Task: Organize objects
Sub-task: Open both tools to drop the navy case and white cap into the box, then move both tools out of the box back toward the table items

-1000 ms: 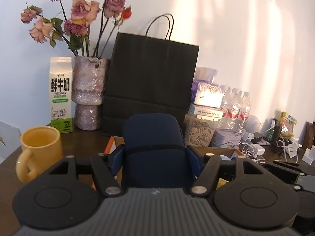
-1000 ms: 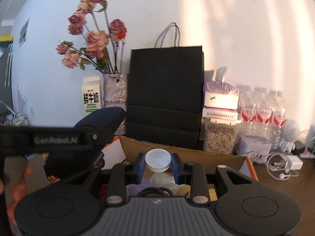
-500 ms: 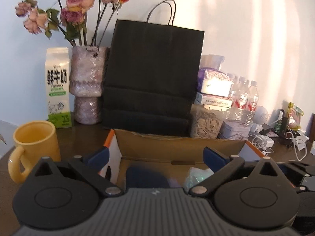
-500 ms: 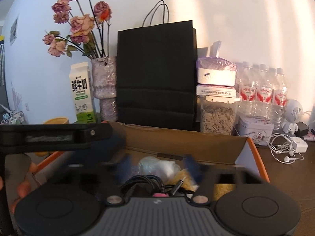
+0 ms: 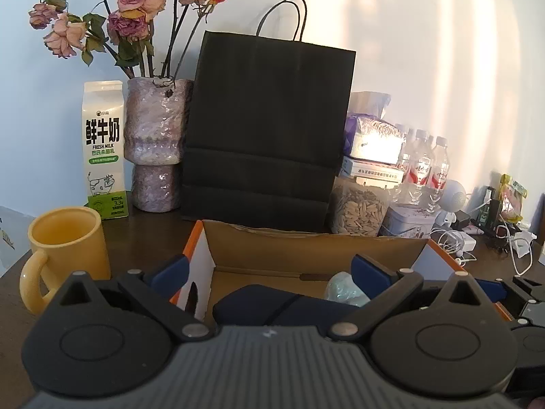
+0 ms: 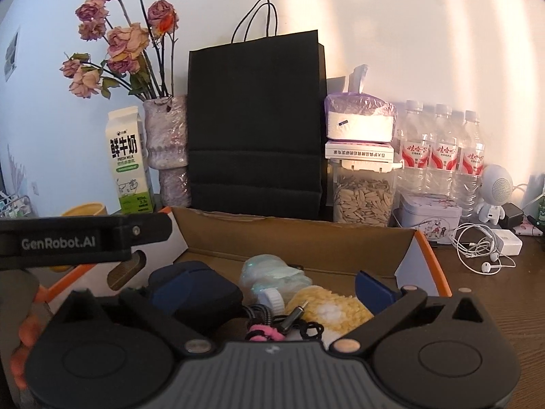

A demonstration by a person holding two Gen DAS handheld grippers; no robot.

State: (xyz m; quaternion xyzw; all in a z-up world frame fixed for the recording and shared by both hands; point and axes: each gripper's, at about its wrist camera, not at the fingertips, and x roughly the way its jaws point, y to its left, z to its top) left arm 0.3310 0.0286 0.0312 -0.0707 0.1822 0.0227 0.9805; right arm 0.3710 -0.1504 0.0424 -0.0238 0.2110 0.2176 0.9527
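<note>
Both tongs stand wide apart over an open cardboard box [image 5: 306,242], its plain brown walls edged in orange. The left gripper [image 5: 269,269] has just spread its blue-padded fingers [image 5: 369,267] and grips nothing; directly below and between them a rounded, dark navy case [image 5: 272,305] with a thin elastic band lies on the box floor, apart from the pads. The right gripper [image 6: 265,293] has likewise just been opening and is empty. Between and beneath its fingers lies a clear, crinkled plastic bottle [image 6: 272,276] on its side, its ribbed white cap [image 6: 272,301] pointing towards the tongs. Just right of the cap sits a knitted yellow-and-white piece [image 6: 327,308]; nearer the tongs lie black cables with a metal plug [image 6: 294,317] and a pink hair tie [image 6: 262,332].

Left of the left tongs stands a glossy yellow mug [image 5: 64,252]. Beyond the box rise a matte black paper bag [image 5: 269,126], a milk carton [image 5: 104,150], a knobbly vase [image 5: 155,143] of dried roses and a clear jar of seeds [image 6: 362,197].
</note>
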